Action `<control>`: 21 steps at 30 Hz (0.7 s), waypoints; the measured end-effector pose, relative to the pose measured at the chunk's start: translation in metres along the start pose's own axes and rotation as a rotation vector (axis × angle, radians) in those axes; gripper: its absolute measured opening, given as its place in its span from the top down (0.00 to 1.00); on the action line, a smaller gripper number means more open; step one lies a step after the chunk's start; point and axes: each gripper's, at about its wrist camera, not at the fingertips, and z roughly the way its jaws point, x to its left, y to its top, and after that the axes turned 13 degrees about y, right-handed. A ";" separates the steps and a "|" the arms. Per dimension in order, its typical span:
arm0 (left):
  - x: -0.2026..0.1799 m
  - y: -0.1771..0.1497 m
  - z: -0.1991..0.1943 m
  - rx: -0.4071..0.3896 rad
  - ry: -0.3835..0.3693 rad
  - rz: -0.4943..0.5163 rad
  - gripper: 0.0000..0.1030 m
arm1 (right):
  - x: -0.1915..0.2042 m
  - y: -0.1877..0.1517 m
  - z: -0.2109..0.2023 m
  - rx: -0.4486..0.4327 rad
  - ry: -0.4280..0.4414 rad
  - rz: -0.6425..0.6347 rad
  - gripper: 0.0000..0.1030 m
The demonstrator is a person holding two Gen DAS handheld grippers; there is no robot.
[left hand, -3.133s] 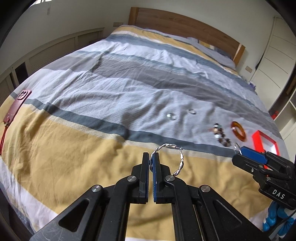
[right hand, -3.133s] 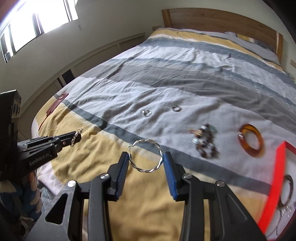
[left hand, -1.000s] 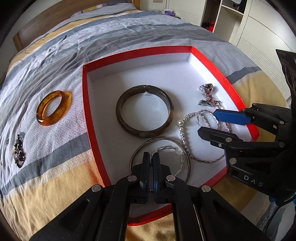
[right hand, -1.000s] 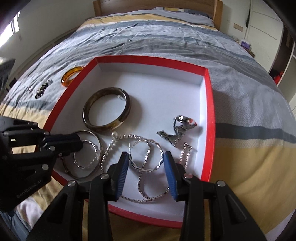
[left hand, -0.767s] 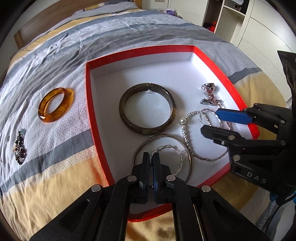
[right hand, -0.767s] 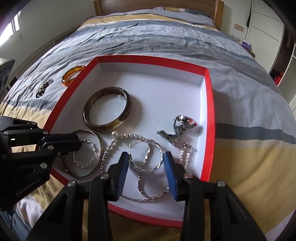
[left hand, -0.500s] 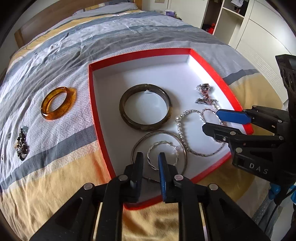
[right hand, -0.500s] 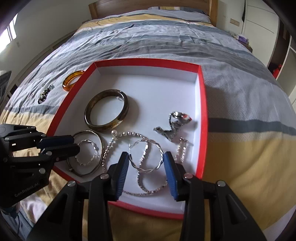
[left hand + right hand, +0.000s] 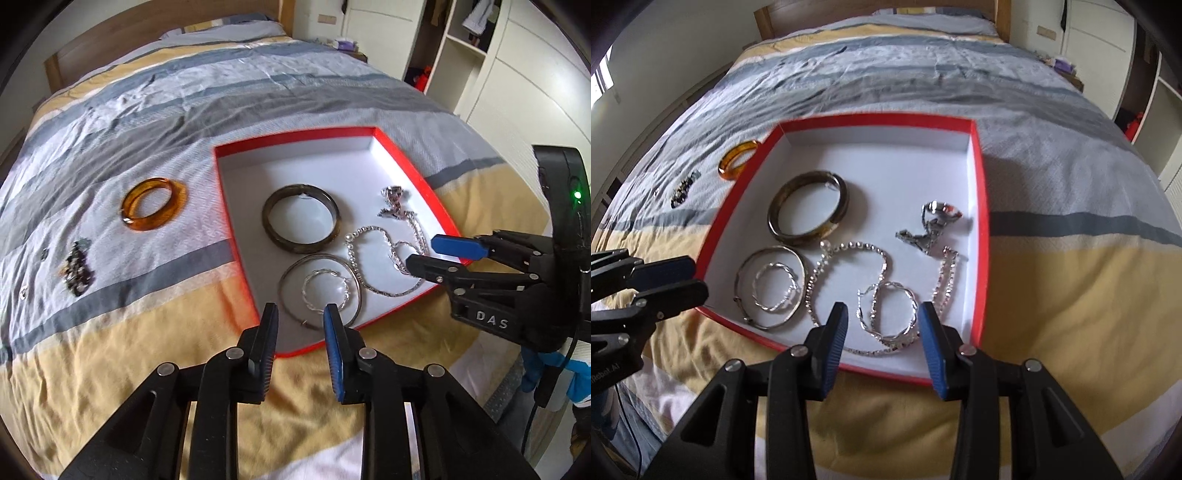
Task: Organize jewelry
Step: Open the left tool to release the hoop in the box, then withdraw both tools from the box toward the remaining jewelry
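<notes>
The left claw point(image 9: 300, 318) has just been opening, and its jaws now stand narrowly apart with nothing between them. The twisted silver hoop point(image 9: 325, 290) it carried a second ago lies loose in the red box point(image 9: 236, 236), inside the thin silver bangle point(image 9: 320, 286) at the near left corner. The claw has also drawn back and up from the box floor since then.

The right claw point(image 9: 881, 323) stands moderately wide and empty, as it did a second ago. A second twisted hoop point(image 9: 888, 314) lies flat on the box floor just beyond its tips, not pressed by the pads. I judge both hoops delivered, so this pair is done.

Counted in the box:
- two twisted silver hoops
- one thin silver bangle
- one dark bangle point(image 9: 808, 218) towards the far left
- one sparkly chain point(image 9: 849, 254) looping across the near middle
- one silver tangle point(image 9: 932, 223) on the right, too jumbled to split into pieces

Still out on the bed point(image 9: 110, 332), left of the box:
- one amber bangle point(image 9: 153, 203) near the box's red wall
- one dark beaded cluster point(image 9: 77, 268) further left
- at least one tiny piece point(image 9: 23, 294) beyond it, too small to name

Those, I judge, remain to be fetched.
</notes>
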 end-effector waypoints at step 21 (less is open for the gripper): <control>0.057 -0.091 -0.106 -0.114 0.030 -0.107 0.56 | 0.098 -0.044 -0.085 -0.171 0.062 0.016 0.63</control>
